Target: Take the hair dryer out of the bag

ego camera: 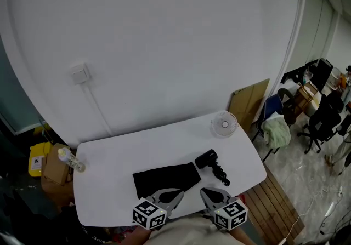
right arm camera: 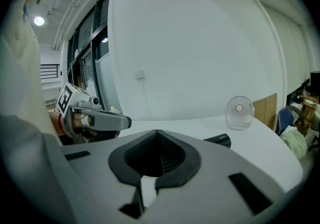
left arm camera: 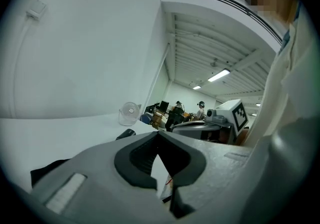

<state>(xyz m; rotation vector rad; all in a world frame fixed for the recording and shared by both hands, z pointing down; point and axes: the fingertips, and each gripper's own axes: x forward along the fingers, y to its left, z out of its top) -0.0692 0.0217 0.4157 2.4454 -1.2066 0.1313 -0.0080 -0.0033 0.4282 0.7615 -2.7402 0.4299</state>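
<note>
Head view: black hair dryer [ego camera: 207,159], cord [ego camera: 220,173] perhaps coiled, beside bag [ego camera: 166,179]; jaws clenched empty.

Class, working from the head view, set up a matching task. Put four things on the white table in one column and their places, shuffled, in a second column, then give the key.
Things:
1 hair dryer
2 black bag
3 small fan
4 bottle

Places:
A at the left edge of the table
B at the far right corner
C lying flat by the near edge
D out in the open, just right of the bag

Pairs: 1-D, 2-C, 3-B, 4-A
</note>
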